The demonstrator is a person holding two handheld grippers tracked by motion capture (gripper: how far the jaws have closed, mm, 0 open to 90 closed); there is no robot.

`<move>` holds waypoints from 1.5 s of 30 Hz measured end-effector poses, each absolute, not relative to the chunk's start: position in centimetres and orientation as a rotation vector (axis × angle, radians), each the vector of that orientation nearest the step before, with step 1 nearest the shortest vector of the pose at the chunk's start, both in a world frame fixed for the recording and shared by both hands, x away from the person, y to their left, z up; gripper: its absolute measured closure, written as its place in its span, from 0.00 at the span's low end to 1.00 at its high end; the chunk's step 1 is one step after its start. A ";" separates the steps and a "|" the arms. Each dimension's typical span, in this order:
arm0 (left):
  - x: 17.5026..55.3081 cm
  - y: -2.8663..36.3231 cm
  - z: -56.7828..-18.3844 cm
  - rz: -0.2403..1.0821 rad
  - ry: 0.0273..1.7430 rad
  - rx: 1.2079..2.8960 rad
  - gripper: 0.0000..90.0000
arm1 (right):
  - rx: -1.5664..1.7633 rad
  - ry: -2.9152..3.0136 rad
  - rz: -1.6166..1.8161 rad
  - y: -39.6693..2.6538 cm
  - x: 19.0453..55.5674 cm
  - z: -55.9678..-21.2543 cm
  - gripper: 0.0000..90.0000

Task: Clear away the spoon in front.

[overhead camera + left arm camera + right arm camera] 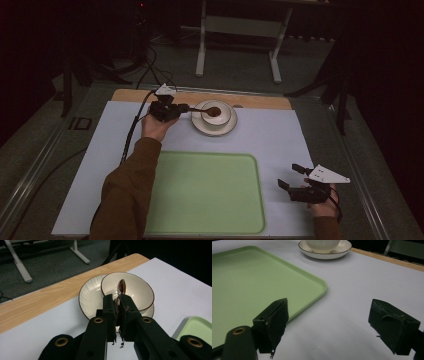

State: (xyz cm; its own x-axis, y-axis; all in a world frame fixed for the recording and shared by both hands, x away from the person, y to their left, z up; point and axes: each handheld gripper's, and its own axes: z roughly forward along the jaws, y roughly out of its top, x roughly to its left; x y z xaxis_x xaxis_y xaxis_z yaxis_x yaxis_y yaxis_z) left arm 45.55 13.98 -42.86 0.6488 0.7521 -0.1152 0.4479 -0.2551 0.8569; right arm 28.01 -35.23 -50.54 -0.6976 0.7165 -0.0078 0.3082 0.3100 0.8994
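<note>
While the left gripper (176,109) is held at the far side of the table, its two black jaws are seen pressed together on the handle of a brown, wooden-looking spoon (122,287), whose oval head reaches just beyond the jaw tips into a white ceramic bowl with a dark rim (130,288). From the left gripper view, the bowl is found directly ahead of the jaws, tilted and resting on a white ribbed saucer with a dark rim (90,296); whether the spoon head touches the bowl's inner wall cannot be told. A light wooden table edge (37,305) runs beyond the saucer, and a pale lilac mat (280,140) lies under both.

At the near right of the mat, the right gripper (292,175) is held low with its jaws standing wide apart and nothing between them. To the left of its jaws a pale green rectangular plastic tray (249,282) is seen, and the bowl and saucer stand well ahead of them.
</note>
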 end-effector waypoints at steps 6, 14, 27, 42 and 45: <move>45.0 14.5 -42.1 0.411 0.934 1.880 0.93 | 0.911 2.174 1.355 -35.2 28.0 -50.5 0.18; 44.2 15.4 -41.5 0.430 0.929 1.868 0.93 | 0.911 2.182 1.352 -35.1 28.0 -50.6 0.18; 42.7 18.6 -41.4 0.443 0.961 1.820 0.93 | 0.914 2.179 1.351 -35.1 28.0 -50.6 0.18; 40.1 21.7 -40.1 0.496 0.975 1.810 0.93 | 0.913 2.180 1.350 -35.1 28.0 -50.6 0.18; 39.5 22.0 -40.0 0.505 0.972 1.813 0.93 | 0.913 2.181 1.349 -35.1 28.0 -50.6 0.18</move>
State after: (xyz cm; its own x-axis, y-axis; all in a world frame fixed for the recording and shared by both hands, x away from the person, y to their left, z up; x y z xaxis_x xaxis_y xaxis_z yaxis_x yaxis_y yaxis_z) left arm 39.46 22.03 -40.02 0.5932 0.8009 -0.0820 0.3938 -0.1999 0.8972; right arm 28.03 -35.10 -50.63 -0.6982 0.7159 -0.0081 0.3125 0.3149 0.8962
